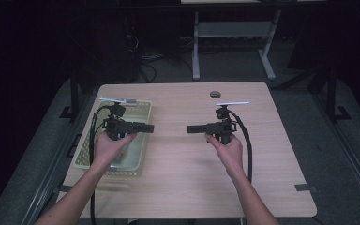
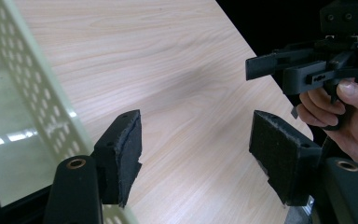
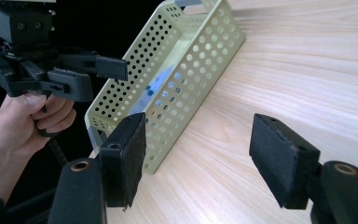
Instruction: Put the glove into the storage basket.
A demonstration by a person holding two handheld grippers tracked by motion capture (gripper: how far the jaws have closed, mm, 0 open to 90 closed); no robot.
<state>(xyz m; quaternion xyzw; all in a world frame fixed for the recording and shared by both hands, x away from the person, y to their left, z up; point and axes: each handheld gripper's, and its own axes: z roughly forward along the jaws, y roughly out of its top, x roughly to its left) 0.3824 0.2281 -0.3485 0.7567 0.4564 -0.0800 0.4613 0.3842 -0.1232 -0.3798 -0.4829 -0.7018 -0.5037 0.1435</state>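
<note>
Two hands hold black two-jaw grippers level above a light wooden table (image 1: 183,178), their jaws pointing at each other across a gap. My left gripper (image 1: 147,127) hovers over the right rim of a pale green perforated basket (image 1: 143,152). In the left gripper view my left gripper (image 2: 196,140) stands open with only bare wood between its pads, the basket wall (image 2: 42,93) at its left. My right gripper (image 1: 190,129) is over the table's middle. In its own view the right gripper (image 3: 198,144) is open and holds nothing, facing the basket (image 3: 191,70) and the left gripper (image 3: 116,70).
A round cable hole (image 1: 215,94) sits near the table's far edge. Something bluish shows through the basket's holes (image 3: 156,88); what it is I cannot tell. Cables trail from both grippers toward the person. Another table's legs (image 1: 196,51) stand beyond in the dark.
</note>
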